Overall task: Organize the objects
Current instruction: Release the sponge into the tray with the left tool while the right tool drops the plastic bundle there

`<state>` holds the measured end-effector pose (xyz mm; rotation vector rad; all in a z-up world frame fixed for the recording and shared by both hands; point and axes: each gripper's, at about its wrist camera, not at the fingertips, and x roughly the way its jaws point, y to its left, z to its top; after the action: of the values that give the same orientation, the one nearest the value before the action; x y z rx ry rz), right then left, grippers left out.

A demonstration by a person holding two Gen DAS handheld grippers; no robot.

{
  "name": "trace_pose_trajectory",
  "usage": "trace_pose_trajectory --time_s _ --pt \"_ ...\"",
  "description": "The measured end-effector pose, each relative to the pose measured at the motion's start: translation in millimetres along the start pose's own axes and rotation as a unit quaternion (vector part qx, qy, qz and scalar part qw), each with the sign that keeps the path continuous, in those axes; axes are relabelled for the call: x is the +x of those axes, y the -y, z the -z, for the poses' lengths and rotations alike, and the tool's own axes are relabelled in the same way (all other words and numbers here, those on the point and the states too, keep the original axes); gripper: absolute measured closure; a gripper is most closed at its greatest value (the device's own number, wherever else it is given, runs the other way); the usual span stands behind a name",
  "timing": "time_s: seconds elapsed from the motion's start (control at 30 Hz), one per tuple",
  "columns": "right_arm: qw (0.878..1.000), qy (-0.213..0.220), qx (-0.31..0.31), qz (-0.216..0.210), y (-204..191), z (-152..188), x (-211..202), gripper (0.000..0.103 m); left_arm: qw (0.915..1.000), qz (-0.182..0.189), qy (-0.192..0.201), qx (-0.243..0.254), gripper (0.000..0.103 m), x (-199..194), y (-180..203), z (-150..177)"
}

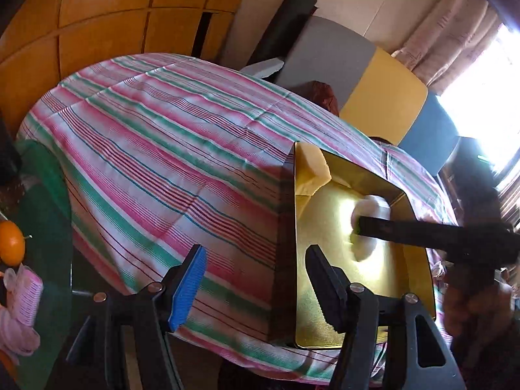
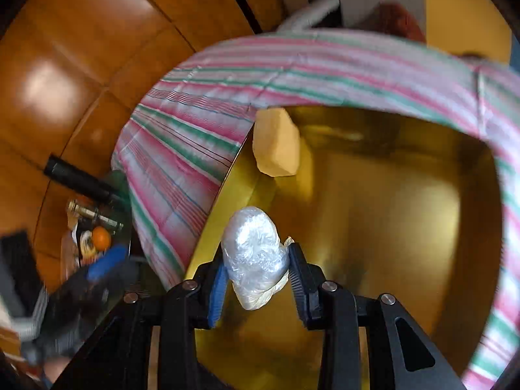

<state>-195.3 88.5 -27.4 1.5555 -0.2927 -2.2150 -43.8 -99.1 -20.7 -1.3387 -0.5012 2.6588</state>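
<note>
Right gripper (image 2: 256,276) clamped on a crumpled plastic-wrapped bundle (image 2: 253,256), whitish and shiny, pinched between the blue pad at its 9 o'clock side and the black finger at 3 o'clock. The bundle hung over the open gold tin (image 2: 390,195), just inside the tin's near-left edge. The left wrist view showed the same bundle as a blurred white shape above the tin floor, with the right gripper's dark fingers reaching in from 3 o'clock.

Left gripper (image 1: 256,282) stood wide, nothing between its fingers. Its blue-padded finger (image 1: 188,289) hung over the striped cloth (image 1: 146,149); the black finger sat over the tin's near-left wall. The spread straddled that wall.

Tin: rectangular, gold inside, dark outer wall, resting on the pink, green and white striped cloth. A pale yellow block (image 2: 276,139), foam or sponge by the look, leaned in the tin's far-left corner, at 11 o'clock from the bundle. Its underside was hidden.

Off the cloth at 9 o'clock, on a green glass surface (image 1: 48,195): an orange (image 1: 11,242), and nearer, something pink and ribbed (image 1: 29,295), too blurred to name.

Beyond the cloth at 12 o'clock: glossy wooden cabinet panels (image 1: 107,16). At 1 to 2 o'clock: grey, yellow and blue flat panels (image 1: 383,97), a curtain (image 1: 455,26) and a bright window.
</note>
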Motion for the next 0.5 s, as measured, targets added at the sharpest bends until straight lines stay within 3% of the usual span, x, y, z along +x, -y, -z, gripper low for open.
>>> trace_pose_trajectory --time_s 0.2,0.27,0.37,0.5 --pt "0.996 -0.016 0.091 -0.021 9 -25 43 0.063 0.9998 0.008 -0.008 -0.015 0.039 4 -9 0" --pt "0.991 -0.018 0.124 -0.045 17 -28 48 0.051 0.9998 0.008 -0.009 -0.016 0.039 4 -10 0" --pt "0.989 -0.005 0.135 -0.057 21 -26 47 0.042 0.9999 0.003 -0.002 -0.014 0.039 2 -10 0" --pt "0.990 0.017 0.125 -0.059 23 -16 28 0.041 0.9999 -0.006 0.007 -0.012 0.039 -1 -8 0"
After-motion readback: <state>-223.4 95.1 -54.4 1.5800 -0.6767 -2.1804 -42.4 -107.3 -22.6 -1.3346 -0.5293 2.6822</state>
